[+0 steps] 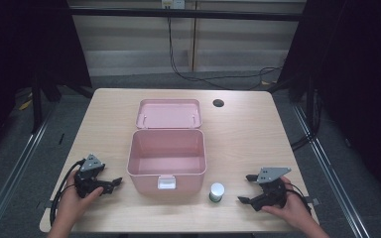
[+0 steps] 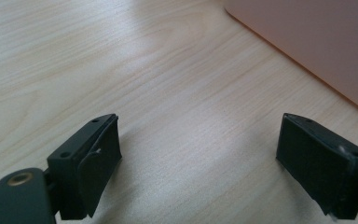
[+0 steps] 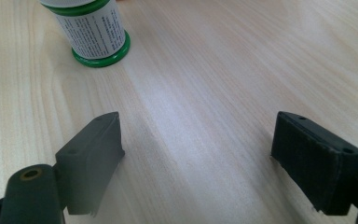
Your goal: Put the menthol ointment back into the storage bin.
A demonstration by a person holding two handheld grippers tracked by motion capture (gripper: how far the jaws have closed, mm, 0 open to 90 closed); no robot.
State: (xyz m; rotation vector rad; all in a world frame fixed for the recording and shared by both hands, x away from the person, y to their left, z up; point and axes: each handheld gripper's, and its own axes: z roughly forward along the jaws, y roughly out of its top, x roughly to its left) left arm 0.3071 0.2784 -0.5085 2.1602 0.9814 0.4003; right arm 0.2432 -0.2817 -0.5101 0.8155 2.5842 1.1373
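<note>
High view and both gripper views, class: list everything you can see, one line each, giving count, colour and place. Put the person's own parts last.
Table: one, light wood, centre of the scene.
Storage box: one, pink, lid open, mid-table, empty inside.
Lid: one, pink, lying back behind the box.
Latch: one, white, front wall of the box.
Small bottle: one, white with green rims, upright, right of the box.
Cable hole: one, dark, far right of the table.
Left gripper: one, black, open, left of the box.
Right gripper: one, black, open, right of the bottle.

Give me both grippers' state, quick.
Left gripper: open, holding nothing.
Right gripper: open, holding nothing; small bottle lies ahead, untouched.
</note>
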